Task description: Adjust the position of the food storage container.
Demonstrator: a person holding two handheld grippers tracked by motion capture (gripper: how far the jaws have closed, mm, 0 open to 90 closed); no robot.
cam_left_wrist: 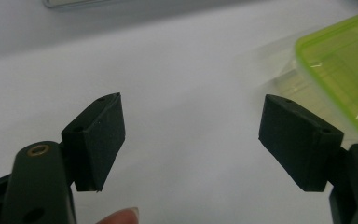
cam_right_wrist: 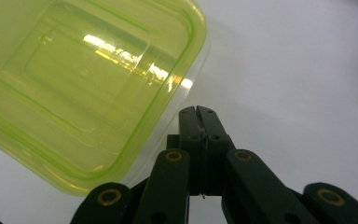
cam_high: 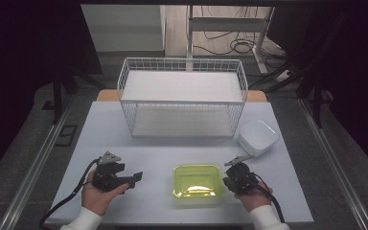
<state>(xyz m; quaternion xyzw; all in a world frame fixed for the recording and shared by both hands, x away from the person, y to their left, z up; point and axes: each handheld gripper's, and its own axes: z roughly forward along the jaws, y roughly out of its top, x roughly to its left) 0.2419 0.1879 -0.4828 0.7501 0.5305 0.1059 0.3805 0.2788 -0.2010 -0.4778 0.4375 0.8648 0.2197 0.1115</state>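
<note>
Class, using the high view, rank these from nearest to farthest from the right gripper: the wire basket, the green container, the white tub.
1. Green container: right beside the right gripper, toward the table's middle.
2. White tub: just beyond it, near the right edge.
3. Wire basket: farthest, at the table's back.

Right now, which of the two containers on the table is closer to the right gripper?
The yellow-green lidded container, right beside the shut right gripper. The white container sits farther back, near the wire basket.

Bare table [cam_high: 158,148] between wire basket [cam_high: 182,96] and green container [cam_high: 197,184].
</note>
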